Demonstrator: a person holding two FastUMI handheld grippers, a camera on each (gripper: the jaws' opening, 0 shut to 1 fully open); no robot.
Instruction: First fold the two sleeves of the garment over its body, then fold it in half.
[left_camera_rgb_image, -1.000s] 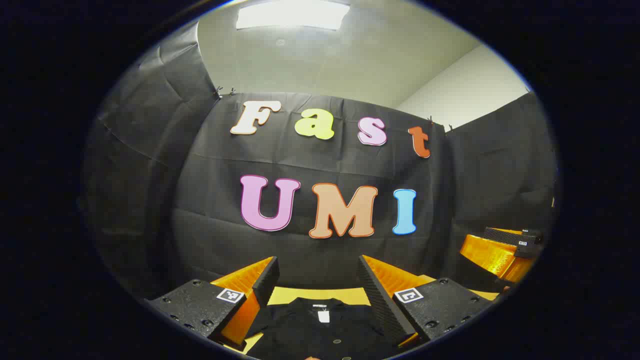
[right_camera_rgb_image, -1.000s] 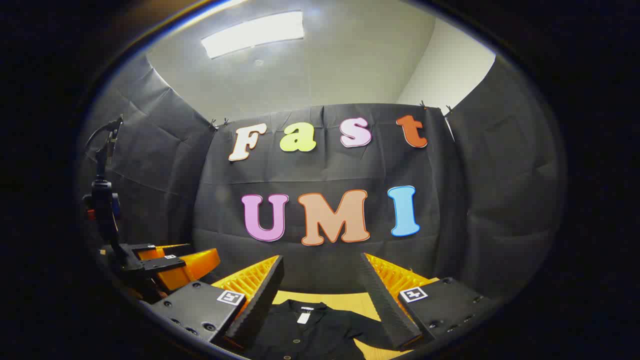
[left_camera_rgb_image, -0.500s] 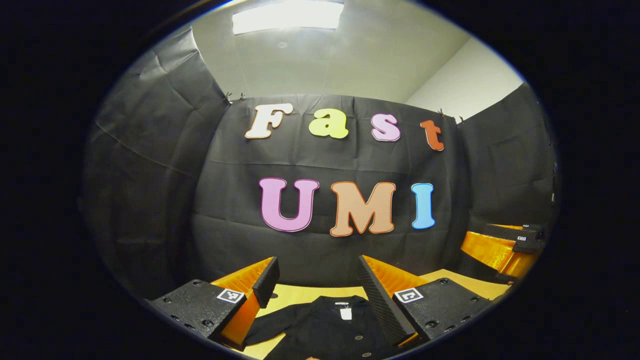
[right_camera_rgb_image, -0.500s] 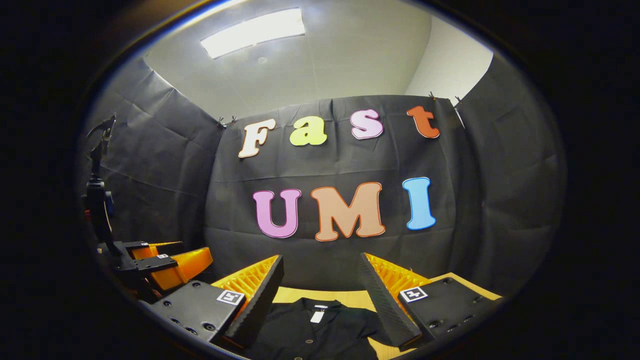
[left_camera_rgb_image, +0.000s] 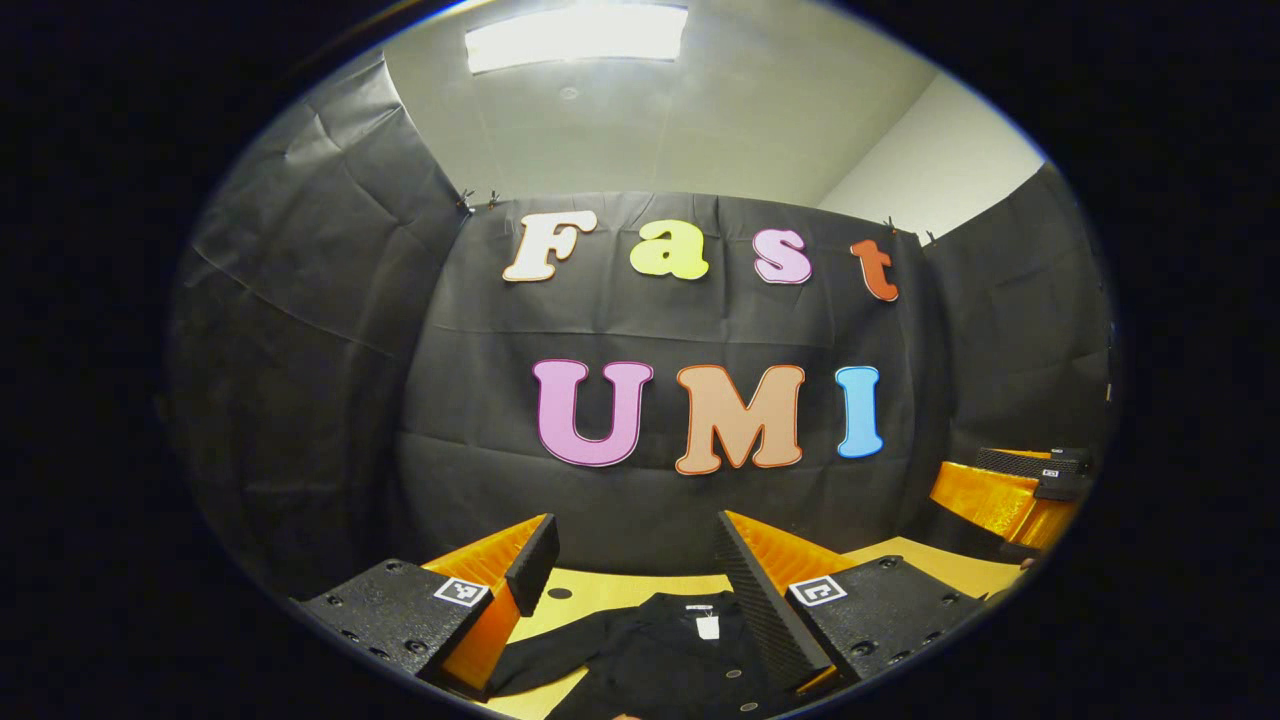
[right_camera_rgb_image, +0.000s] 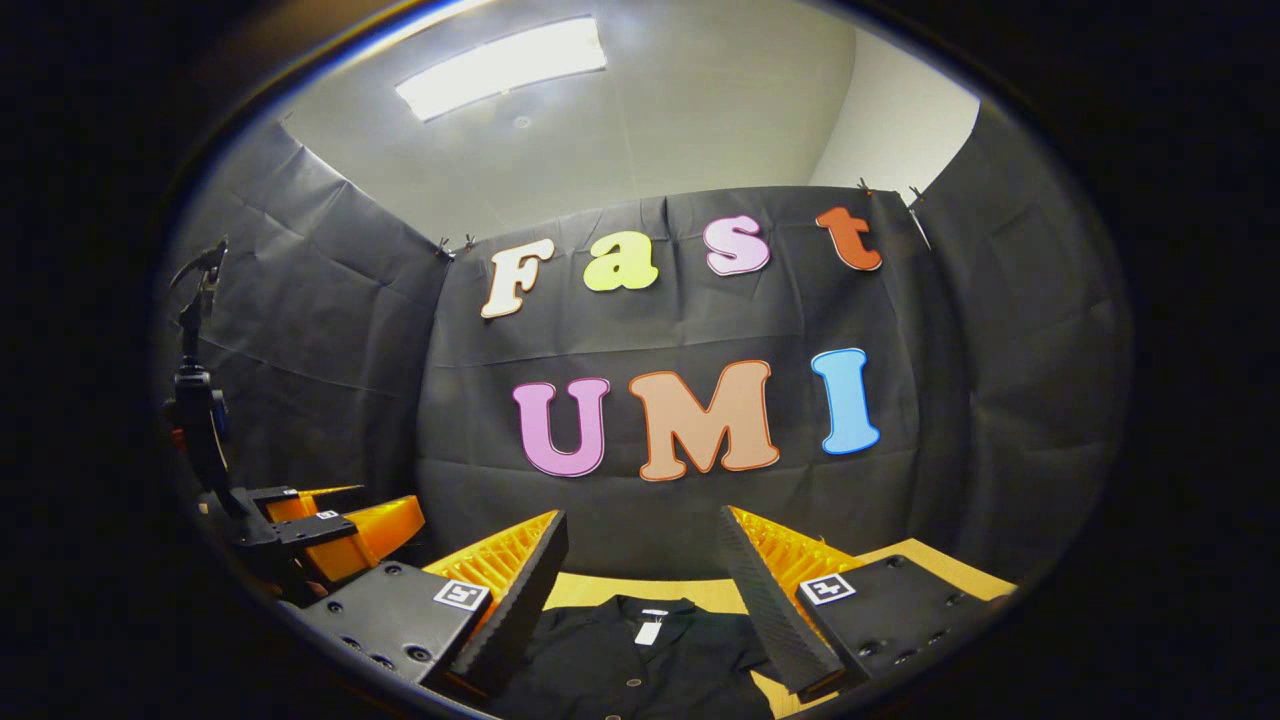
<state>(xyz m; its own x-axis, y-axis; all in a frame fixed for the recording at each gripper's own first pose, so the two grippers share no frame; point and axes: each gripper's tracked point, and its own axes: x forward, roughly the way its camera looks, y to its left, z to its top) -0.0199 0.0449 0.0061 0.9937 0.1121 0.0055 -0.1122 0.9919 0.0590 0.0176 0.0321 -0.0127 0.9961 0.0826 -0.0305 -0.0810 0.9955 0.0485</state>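
Left gripper view: shirt flat on table, 6 o'clock. Your left gripper and right gripper gape wide, empty. Soft, light, limp; pinch sleeve cuff, 7 o'clock.

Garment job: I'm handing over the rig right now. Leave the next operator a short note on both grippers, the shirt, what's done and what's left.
Left gripper: open, holding nothing, above the table.
Right gripper: open, holding nothing.
Black garment: lies on the wooden table, collar and white tag toward the booth's wall, buttons up. One sleeve is out to the side, unfolded.
Done: nothing visibly folded.
Left: fold both sleeves over the body, then fold in half.
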